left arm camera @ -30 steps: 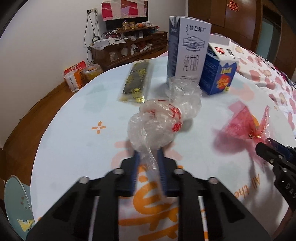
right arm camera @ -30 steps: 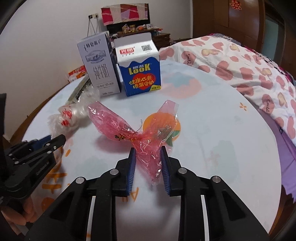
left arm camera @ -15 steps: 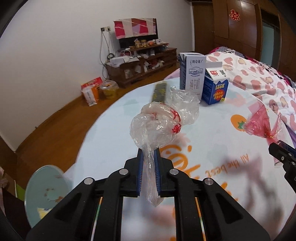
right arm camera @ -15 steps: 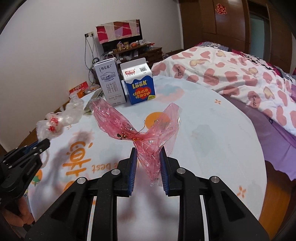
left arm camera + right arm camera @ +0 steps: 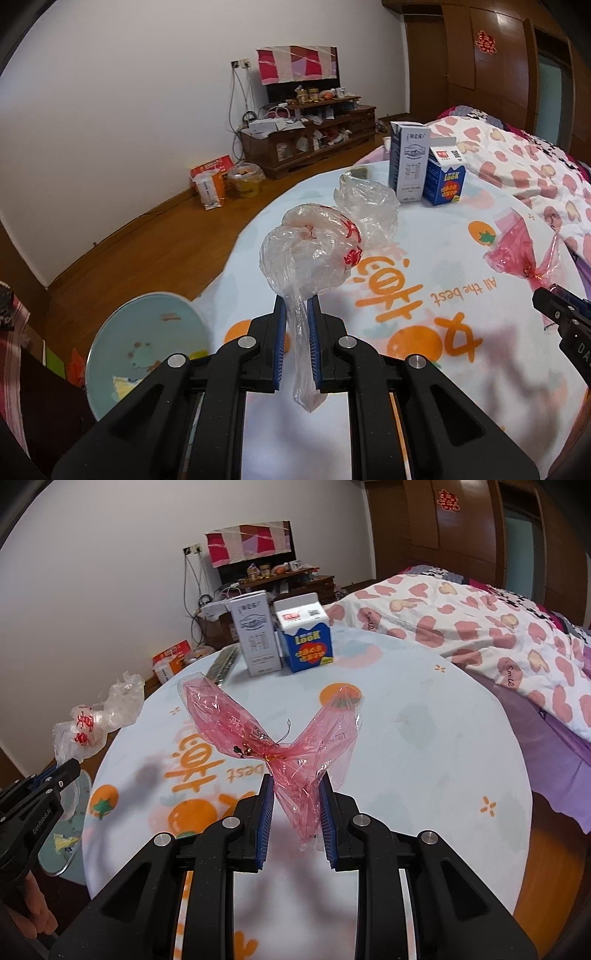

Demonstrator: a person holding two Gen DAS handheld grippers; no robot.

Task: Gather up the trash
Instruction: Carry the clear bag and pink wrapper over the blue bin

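Note:
My left gripper (image 5: 296,314) is shut on a crumpled clear plastic bag (image 5: 314,247) with red print, which hangs lifted above the round table (image 5: 424,258). The same clear plastic bag (image 5: 92,723) shows at the left of the right wrist view, above the left gripper (image 5: 70,768). My right gripper (image 5: 295,792) is shut on a pink cellophane wrapper (image 5: 273,738) twisted like a bow, held above the table. That pink wrapper (image 5: 524,247) also appears at the right of the left wrist view. A white milk carton (image 5: 255,638) and a blue carton (image 5: 306,635) stand at the table's far side.
A flat dark packet (image 5: 223,662) lies left of the cartons. A light blue bin lid (image 5: 147,339) sits off the table's left edge. A bed with a heart-patterned quilt (image 5: 498,635) borders the table on the right. A low wooden shelf unit (image 5: 306,136) lines the far wall.
Both grippers have risen and pulled back from the cartons, carrying the clear bag and the pink wrapper up off the table. The blue bin lid has come into view at lower left.

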